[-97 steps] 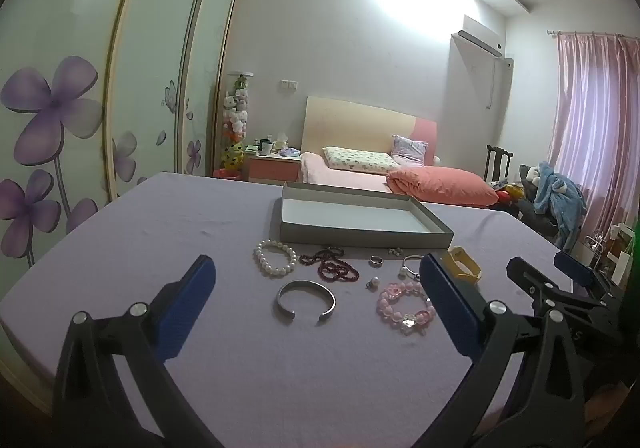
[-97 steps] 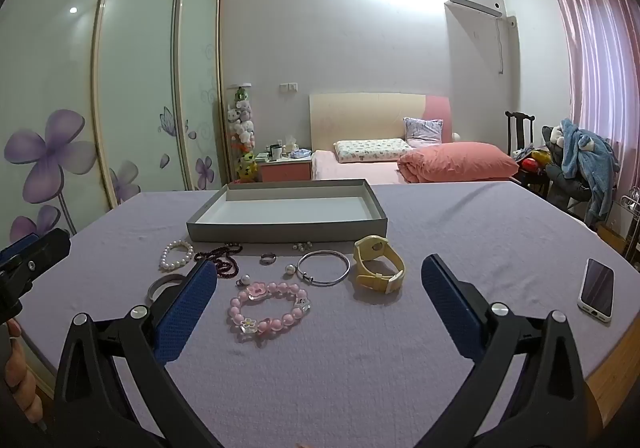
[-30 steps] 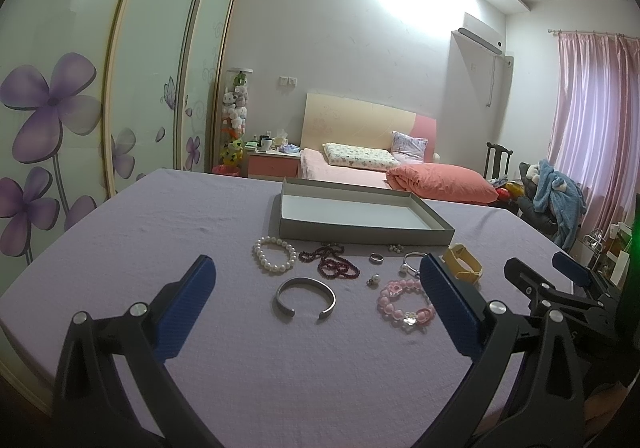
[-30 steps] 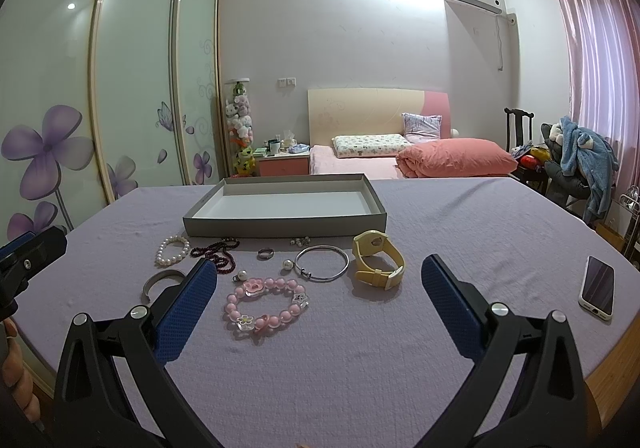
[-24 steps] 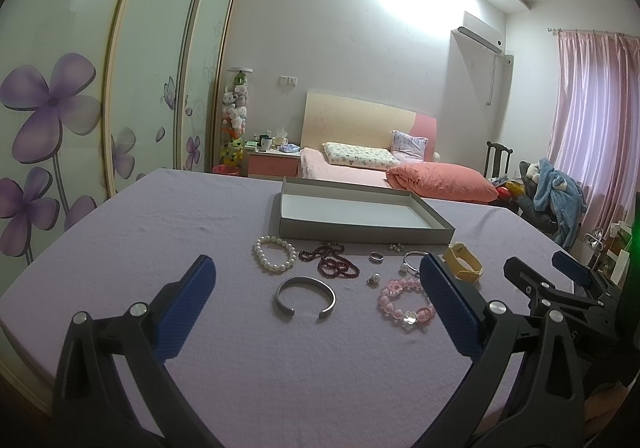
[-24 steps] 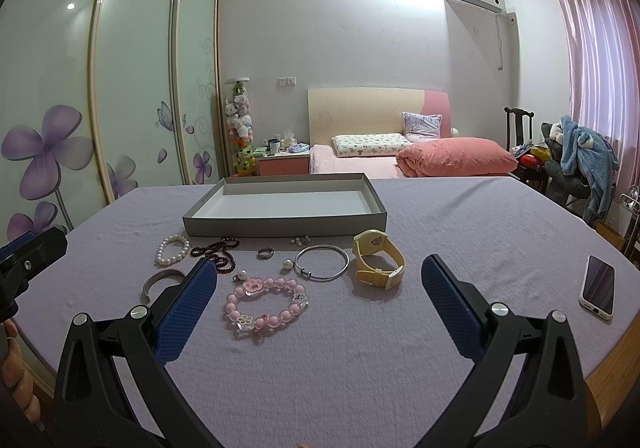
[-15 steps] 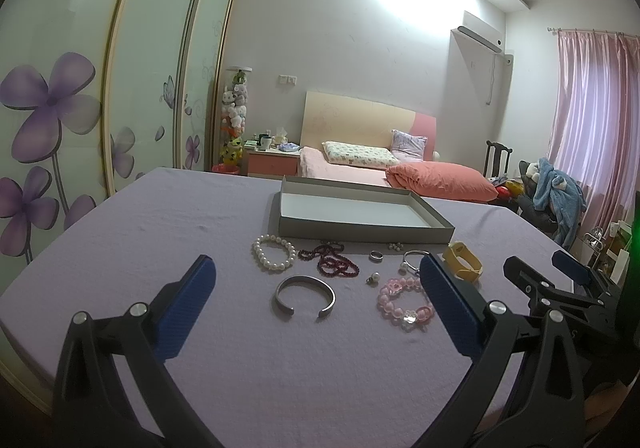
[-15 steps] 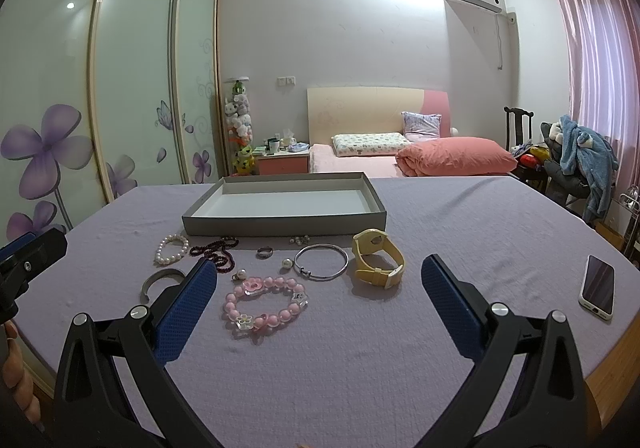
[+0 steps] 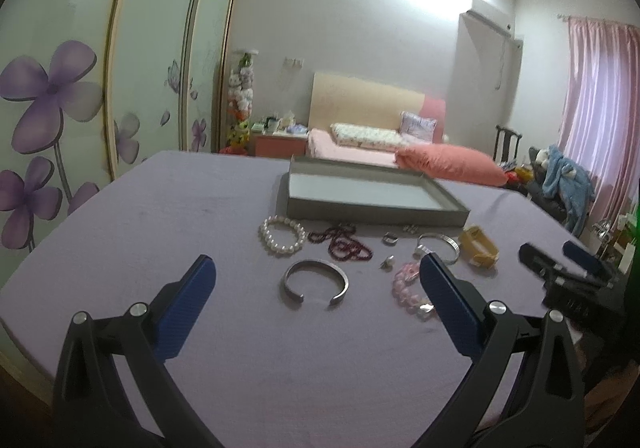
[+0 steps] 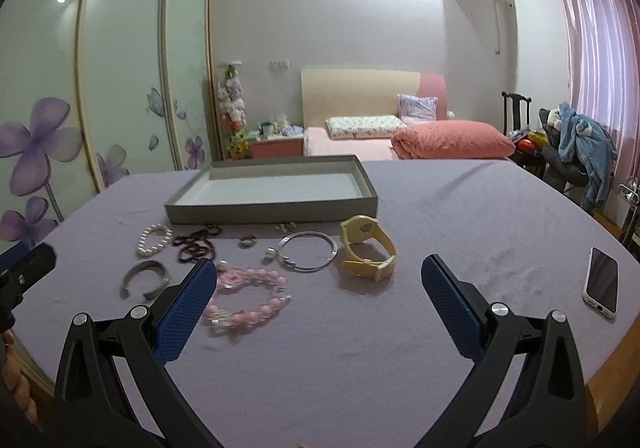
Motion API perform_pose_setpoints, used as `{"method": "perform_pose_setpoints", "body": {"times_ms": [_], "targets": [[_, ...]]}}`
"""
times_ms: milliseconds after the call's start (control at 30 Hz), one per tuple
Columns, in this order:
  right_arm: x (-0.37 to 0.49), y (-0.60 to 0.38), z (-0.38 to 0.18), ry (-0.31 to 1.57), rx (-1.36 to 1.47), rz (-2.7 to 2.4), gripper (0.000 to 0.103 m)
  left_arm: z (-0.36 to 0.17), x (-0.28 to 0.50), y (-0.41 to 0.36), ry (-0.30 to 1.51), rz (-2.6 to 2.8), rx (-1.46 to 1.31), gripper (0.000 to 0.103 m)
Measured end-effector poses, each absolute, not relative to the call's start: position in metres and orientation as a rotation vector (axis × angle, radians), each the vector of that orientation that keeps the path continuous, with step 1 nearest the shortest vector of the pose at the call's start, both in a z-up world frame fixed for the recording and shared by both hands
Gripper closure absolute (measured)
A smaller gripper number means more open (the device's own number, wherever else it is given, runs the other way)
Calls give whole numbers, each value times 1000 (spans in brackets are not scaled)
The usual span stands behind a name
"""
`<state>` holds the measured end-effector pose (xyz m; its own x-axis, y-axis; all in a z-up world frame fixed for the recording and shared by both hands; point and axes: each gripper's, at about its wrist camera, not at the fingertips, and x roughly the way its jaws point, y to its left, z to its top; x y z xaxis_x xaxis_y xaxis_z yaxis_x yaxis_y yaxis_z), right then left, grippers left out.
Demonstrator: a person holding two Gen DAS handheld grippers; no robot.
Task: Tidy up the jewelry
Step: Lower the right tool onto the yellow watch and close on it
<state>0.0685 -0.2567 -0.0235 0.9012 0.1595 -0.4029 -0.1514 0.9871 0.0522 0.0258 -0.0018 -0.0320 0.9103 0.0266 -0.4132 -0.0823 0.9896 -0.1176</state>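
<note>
An empty grey tray (image 9: 372,213) (image 10: 272,205) stands on the purple table. In front of it lie a pearl bracelet (image 9: 282,235) (image 10: 154,240), dark red beads (image 9: 344,244) (image 10: 196,246), a silver cuff (image 9: 315,280) (image 10: 145,278), a pink bead bracelet (image 9: 408,288) (image 10: 248,298), a thin silver bangle (image 9: 438,246) (image 10: 308,251), a ring (image 9: 390,238) (image 10: 248,241) and a yellow watch (image 9: 478,250) (image 10: 366,248). My left gripper (image 9: 316,280) is open, just short of the cuff. My right gripper (image 10: 316,280) is open, short of the watch and bangle.
A phone (image 10: 602,282) lies near the table's right edge. The right gripper shows at the right of the left wrist view (image 9: 568,272). A bed, wardrobe doors and a chair with clothes stand beyond the table.
Both grippers have moved forward and a little lower toward the jewelry. The jewelry and the tray have not moved.
</note>
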Motion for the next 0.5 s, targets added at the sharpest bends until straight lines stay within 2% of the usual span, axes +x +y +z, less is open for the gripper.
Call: {"method": "perform_pose_setpoints", "body": {"times_ms": [500], "targets": [[189, -290, -47, 772, 23, 118, 2, -52, 84, 10, 623, 80, -105, 4]]}}
